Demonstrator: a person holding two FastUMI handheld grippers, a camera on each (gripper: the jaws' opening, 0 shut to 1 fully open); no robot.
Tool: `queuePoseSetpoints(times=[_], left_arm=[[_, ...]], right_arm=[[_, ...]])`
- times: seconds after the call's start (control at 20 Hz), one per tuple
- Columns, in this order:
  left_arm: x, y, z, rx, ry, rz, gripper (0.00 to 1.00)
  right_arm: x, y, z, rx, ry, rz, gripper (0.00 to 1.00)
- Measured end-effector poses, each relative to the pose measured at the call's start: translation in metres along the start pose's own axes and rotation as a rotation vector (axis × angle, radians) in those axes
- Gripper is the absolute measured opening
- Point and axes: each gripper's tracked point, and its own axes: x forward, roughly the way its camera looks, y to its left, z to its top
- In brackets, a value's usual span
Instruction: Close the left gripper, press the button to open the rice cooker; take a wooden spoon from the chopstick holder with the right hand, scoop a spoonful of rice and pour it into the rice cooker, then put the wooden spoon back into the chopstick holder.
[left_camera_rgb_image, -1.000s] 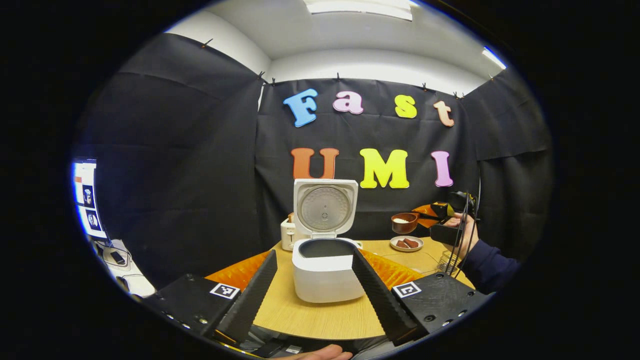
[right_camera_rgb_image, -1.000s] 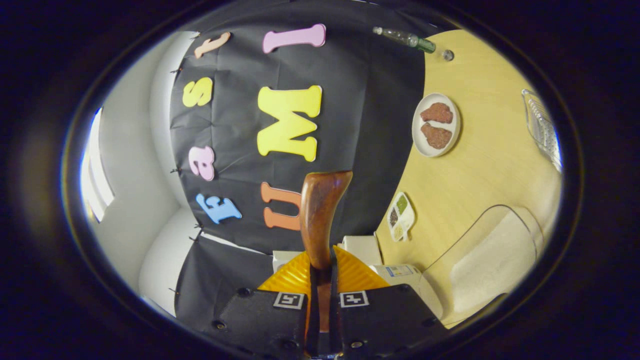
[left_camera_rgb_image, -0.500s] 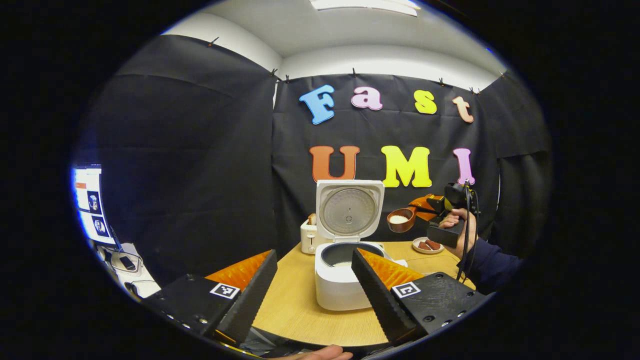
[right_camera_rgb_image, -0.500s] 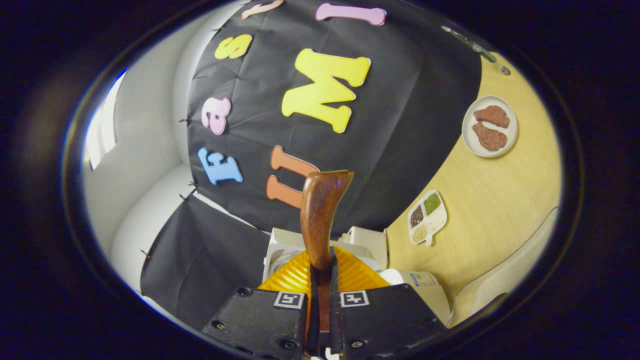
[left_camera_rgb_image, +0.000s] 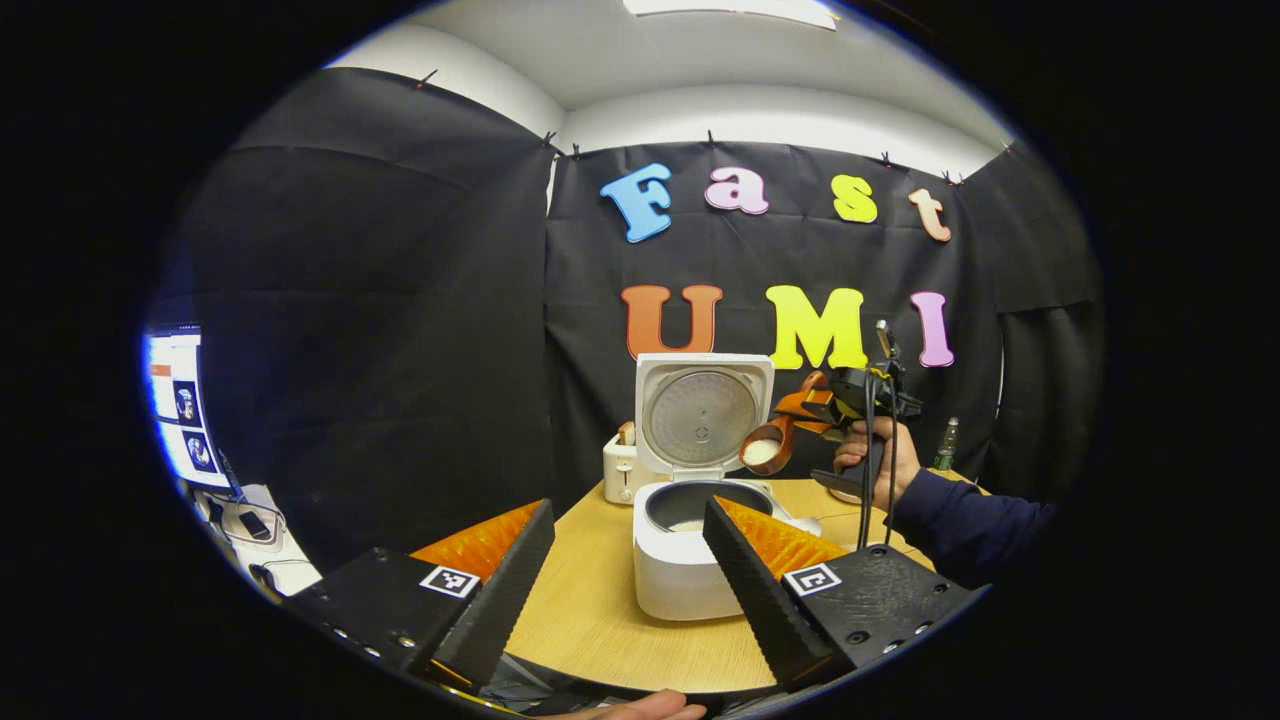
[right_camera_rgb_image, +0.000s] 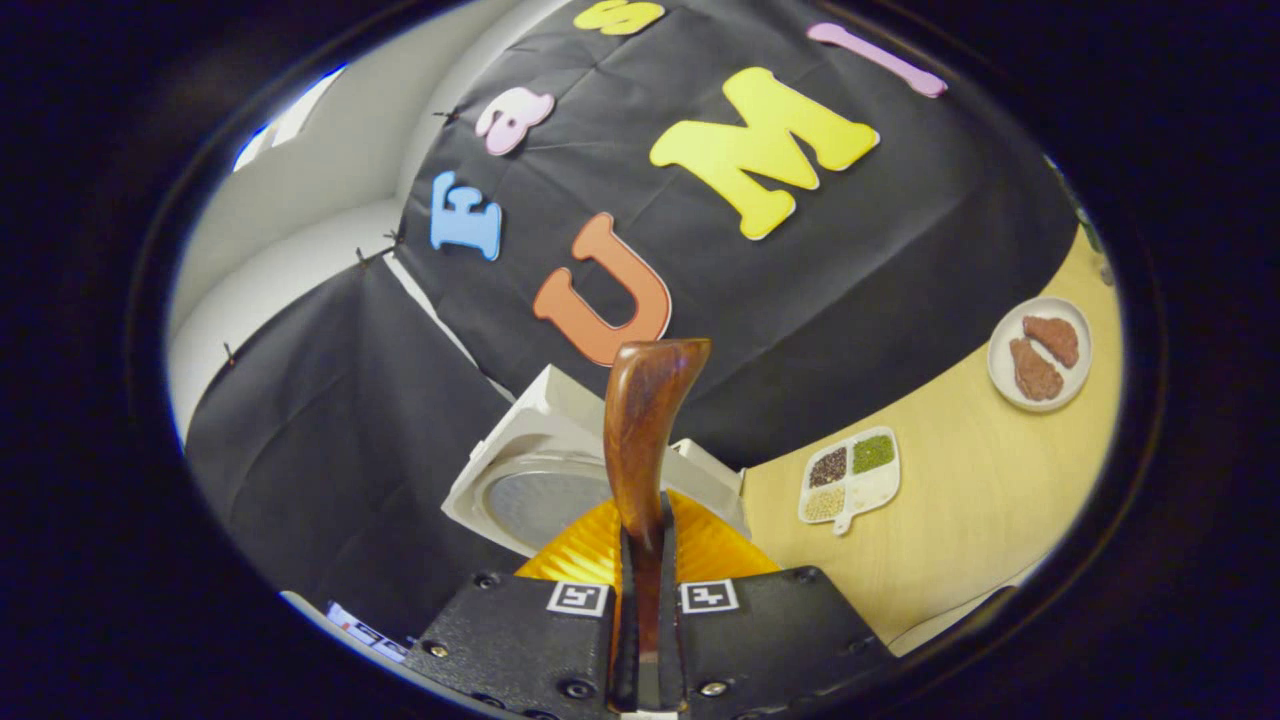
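One wooden spoon (right_camera_rgb_image: 642, 420) pinched in right gripper (right_camera_rgb_image: 645, 560) jaws; left gripper (left_camera_rgb_image: 625, 560) jaws spread.

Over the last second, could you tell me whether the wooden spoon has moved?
Yes. In the left gripper view the wooden spoon has travelled left, from over the plate toward the rice cooker, and now hangs beside its raised lid.
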Motion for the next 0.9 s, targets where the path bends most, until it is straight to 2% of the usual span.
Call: queuePoseSetpoints(times=[0.2, 0.3, 0.5, 0.9], left_arm=[[-0.002, -0.003, 0.002, 0.002, 0.004, -0.005, 0.95], [-0.003, -0.004, 0.001, -0.005, 0.009, -0.005, 0.95], [-0.005, -0.014, -0.002, -0.009, 0.028, -0.024, 0.95], [-0.009, -0.015, -0.006, -0.011, 0.036, -0.013, 0.95]], right_arm=[[0.003, 0.016, -0.003, -0.194, 0.0, -0.002, 0.13], [0.003, 0.024, 0.0, -0.288, -0.037, -0.013, 0.13], [0.006, 0.05, -0.011, -0.469, -0.06, 0.016, 0.13], [0.003, 0.099, -0.039, -0.888, -0.109, 0.112, 0.13]])
